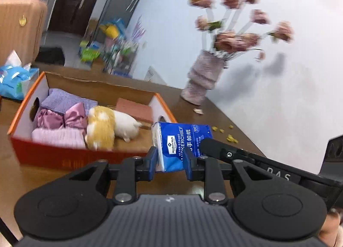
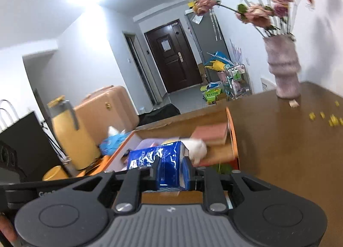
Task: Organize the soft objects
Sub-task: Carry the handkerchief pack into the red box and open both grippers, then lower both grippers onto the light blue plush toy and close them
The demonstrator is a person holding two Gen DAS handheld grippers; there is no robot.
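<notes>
Brown wood forms the table [image 1: 225,122], on which an orange cardboard box [image 1: 27,101] lies open, a fuzzy pink vase [image 1: 201,79] of flowers standing well behind it near the wall. Folded lilac and pink cloths [image 1: 64,101], a satin bow [image 1: 75,116] and a tan-and-white plush toy [image 1: 107,129] are packed along the box's left side; bare floor is left at its right, beside a pinkish pad [image 1: 135,107].

A blue handkerchief tissue pack [image 1: 182,141] is held in the air just at the box's near right corner. It is pinched by both tools at once: the left tongs [image 1: 170,160] are closed on its lower end, and the right tongs [image 2: 171,174] are closed on its other end, seen in the right wrist view.

Placement appears to be the step in hand. It would be done well if the pack were carried over the rim, lowered flat onto the bare floor beside the plush, and one grip released before the other so that it is not dragged. The pack is soft, so squeezing should be kept light.
</notes>
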